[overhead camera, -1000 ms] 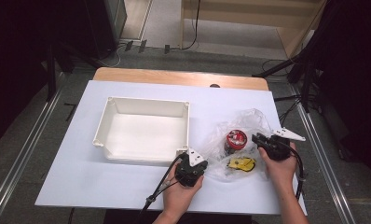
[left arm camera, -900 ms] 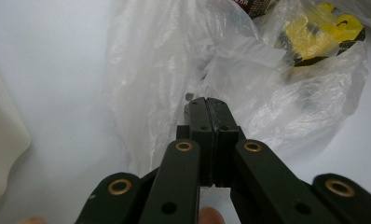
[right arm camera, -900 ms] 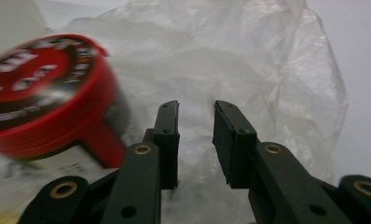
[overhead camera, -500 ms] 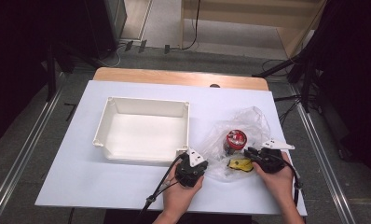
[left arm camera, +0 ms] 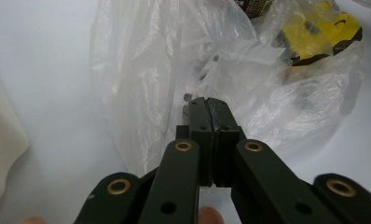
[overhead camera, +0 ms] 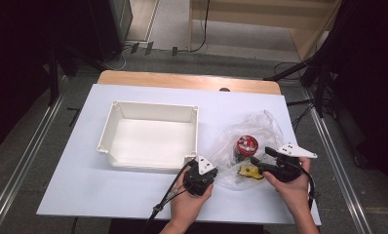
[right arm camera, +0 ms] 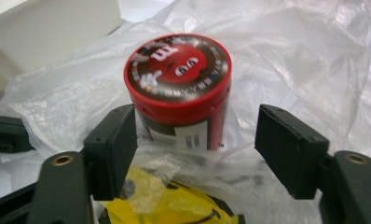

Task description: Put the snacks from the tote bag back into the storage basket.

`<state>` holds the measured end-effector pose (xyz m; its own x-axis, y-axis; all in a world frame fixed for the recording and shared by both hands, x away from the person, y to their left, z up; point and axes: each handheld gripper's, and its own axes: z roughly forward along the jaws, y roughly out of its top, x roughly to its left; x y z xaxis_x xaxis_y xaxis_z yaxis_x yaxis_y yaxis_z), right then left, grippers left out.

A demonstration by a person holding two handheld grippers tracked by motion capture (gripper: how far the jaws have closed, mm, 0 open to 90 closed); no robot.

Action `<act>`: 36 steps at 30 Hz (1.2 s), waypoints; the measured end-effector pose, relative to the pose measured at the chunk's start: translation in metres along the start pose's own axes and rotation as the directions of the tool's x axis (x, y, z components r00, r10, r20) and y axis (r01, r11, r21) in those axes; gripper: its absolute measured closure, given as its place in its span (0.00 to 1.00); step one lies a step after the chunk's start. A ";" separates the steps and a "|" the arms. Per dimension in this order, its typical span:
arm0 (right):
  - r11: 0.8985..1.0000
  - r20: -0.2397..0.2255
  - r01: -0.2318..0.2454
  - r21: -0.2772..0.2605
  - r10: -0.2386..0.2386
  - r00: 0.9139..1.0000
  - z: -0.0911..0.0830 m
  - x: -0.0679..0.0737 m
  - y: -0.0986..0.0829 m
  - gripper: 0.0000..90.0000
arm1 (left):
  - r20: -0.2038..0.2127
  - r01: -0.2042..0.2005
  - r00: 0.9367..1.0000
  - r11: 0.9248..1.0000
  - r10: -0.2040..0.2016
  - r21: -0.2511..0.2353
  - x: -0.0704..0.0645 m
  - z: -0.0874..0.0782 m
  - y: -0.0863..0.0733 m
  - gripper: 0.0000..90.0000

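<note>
white table (overhead camera: 133,204) bears a white tray (overhead camera: 150,139) and plastic bag (overhead camera: 260,129).

A lab or recording room, by the look: white worktop (overhead camera: 133,195) set on a grey floor (overhead camera: 46,126), ringed by black curtains (overhead camera: 16,58), stand legs (overhead camera: 314,78) and loose cables (overhead camera: 202,29), with metal rails (overhead camera: 21,165) along both sides.

Red-lidded can (right arm camera: 178,93) (brown sides) — clear bag (right arm camera: 309,60), yellow packet (left arm camera: 321,32), white bin (overhead camera: 150,136).
</note>
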<state>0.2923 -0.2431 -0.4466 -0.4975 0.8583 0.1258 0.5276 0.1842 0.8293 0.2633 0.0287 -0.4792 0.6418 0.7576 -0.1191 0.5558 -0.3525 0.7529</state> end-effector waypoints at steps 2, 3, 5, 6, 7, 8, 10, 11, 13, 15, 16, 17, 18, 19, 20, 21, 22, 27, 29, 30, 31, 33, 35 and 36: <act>1.000 0.000 0.006 0.004 -0.006 1.000 0.002 0.003 0.004 0.28 | 0.000 0.000 1.000 1.000 0.000 -0.002 0.000 0.000 0.000 1.00; 1.000 0.001 0.008 0.006 -0.008 1.000 0.004 0.004 0.006 0.27 | 0.000 -0.001 1.000 1.000 0.001 -0.001 0.000 0.000 0.000 1.00; 1.000 0.001 0.011 0.018 -0.011 1.000 0.008 0.006 0.008 0.24 | 0.000 -0.001 1.000 1.000 0.001 -0.001 0.000 0.000 0.000 1.00; 1.000 -0.001 0.013 0.025 -0.013 1.000 0.011 0.007 0.008 0.23 | 0.000 0.000 1.000 1.000 0.000 -0.002 0.000 0.000 0.000 1.00; 0.999 -0.002 0.013 0.032 -0.013 1.000 0.014 0.008 0.009 0.22 | 0.000 -0.001 1.000 1.000 0.001 -0.003 0.000 0.000 0.000 1.00; 0.999 0.002 0.015 0.045 -0.015 1.000 0.017 0.009 0.009 0.20 | 0.000 -0.001 1.000 1.000 0.001 -0.003 0.000 0.000 0.000 1.00; 0.998 0.006 0.012 0.054 -0.013 1.000 0.022 0.011 0.010 0.19 | 0.000 -0.004 1.000 1.000 0.004 -0.002 0.000 0.000 0.000 1.00; 0.998 0.010 0.013 0.059 -0.014 1.000 0.025 0.012 0.010 0.18 | 0.000 -0.003 1.000 1.000 0.003 -0.002 0.000 0.000 0.000 1.00; 0.998 0.020 0.016 0.067 -0.017 1.000 0.030 0.014 0.011 0.18 | 0.001 -0.005 1.000 1.000 0.005 -0.005 -0.001 0.000 0.000 1.00; 0.997 0.027 0.011 0.075 -0.013 1.000 0.034 0.014 0.012 0.18 | 0.002 -0.005 1.000 1.000 0.005 -0.005 -0.001 0.000 0.000 1.00; 0.997 0.028 0.006 0.083 -0.008 1.000 0.036 0.014 0.013 0.18 | 0.002 -0.006 1.000 1.000 0.006 -0.005 -0.001 0.000 0.000 1.00; 0.996 0.034 0.006 0.084 -0.008 0.999 0.038 0.014 0.013 0.18 | 0.002 -0.006 1.000 1.000 0.006 -0.005 -0.001 0.000 0.000 1.00; 0.996 0.035 0.003 0.086 -0.007 0.999 0.038 0.013 0.013 0.18 | 0.002 -0.006 1.000 1.000 0.006 -0.005 -0.001 0.000 0.000 1.00; 0.996 0.038 -0.001 0.089 -0.002 0.999 0.040 0.013 0.014 0.19 | 0.002 -0.006 1.000 1.000 0.006 -0.005 -0.001 0.000 0.000 1.00; 0.996 0.037 -0.001 0.091 -0.002 0.999 0.041 0.013 0.014 0.19 | 0.002 -0.006 1.000 1.000 0.006 -0.006 -0.001 0.000 0.000 1.00; 0.996 0.039 0.000 0.092 -0.003 0.999 0.042 0.013 0.014 0.19 | 0.002 -0.006 1.000 1.000 0.006 -0.007 -0.001 0.000 0.000 1.00; 0.996 0.040 -0.004 0.094 0.000 0.999 0.043 0.014 0.014 0.19 | 0.001 -0.006 1.000 1.000 0.006 -0.006 -0.001 0.000 0.000 1.00; 0.994 0.061 -0.010 0.106 0.003 0.998 0.049 0.014 0.013 0.21 | 0.000 -0.007 1.000 1.000 0.007 -0.005 -0.001 0.000 0.000 1.00; 0.994 0.063 -0.019 0.104 0.013 0.998 0.050 0.013 0.013 0.21 | 0.000 -0.007 1.000 1.000 0.007 -0.005 -0.001 0.000 0.000 1.00; 0.994 0.061 -0.023 0.105 0.017 0.998 0.051 0.013 0.013 0.21 | 0.000 -0.007 1.000 1.000 0.007 -0.005 -0.001 0.000 0.000 1.00; 0.994 0.063 -0.022 0.103 0.016 0.998 0.051 0.014 0.013 0.22 | 0.000 -0.007 1.000 1.000 0.007 -0.005 -0.001 0.000 0.000 1.00; 0.995 0.061 -0.026 0.100 0.020 0.998 0.052 0.014 0.013 0.25 | 0.000 -0.007 1.000 1.000 0.007 -0.005 -0.001 0.000 0.000 1.00; 0.995 0.068 -0.026 0.099 0.019 0.998 0.052 0.016 0.014 0.26 | -0.001 -0.008 1.000 1.000 0.008 -0.005 -0.001 0.000 0.000 1.00; 0.995 0.073 -0.024 0.102 0.017 0.997 0.052 0.016 0.014 0.27 | -0.001 -0.008 1.000 1.000 0.008 -0.005 -0.001 0.000 0.000 1.00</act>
<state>0.3276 -0.2015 -0.4614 -0.4369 0.8940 0.0997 0.6067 0.2110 0.7664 0.2624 0.0277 -0.4793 0.6457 0.7552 -0.1129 0.5480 -0.3554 0.7572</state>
